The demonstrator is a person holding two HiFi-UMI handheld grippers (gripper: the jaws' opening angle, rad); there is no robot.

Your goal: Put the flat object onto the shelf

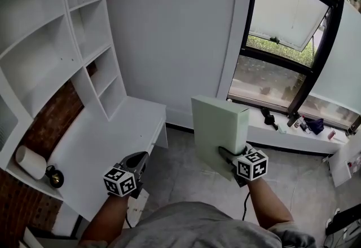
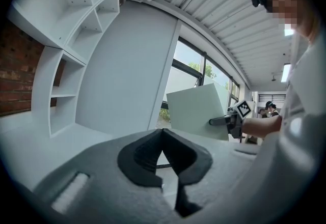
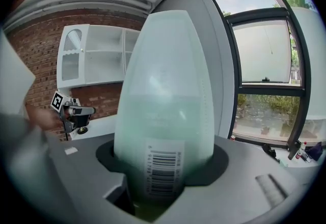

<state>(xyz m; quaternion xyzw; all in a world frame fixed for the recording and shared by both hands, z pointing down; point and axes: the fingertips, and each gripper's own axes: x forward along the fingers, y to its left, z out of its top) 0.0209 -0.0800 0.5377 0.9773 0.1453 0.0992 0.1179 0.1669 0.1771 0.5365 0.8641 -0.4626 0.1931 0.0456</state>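
At four o'clock from the shelf, the right tool clamps the pale green flat box upright by its bottom edge; seemingly light, stiff, slick. The left tool is closed, empty.

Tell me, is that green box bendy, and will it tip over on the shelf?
Probably stiff: the box looks flat and straight though the right gripper pinches only its lower corner. Likely light, since one gripper holds it up. Stood on its thin edge it might tip, being tall and narrow.
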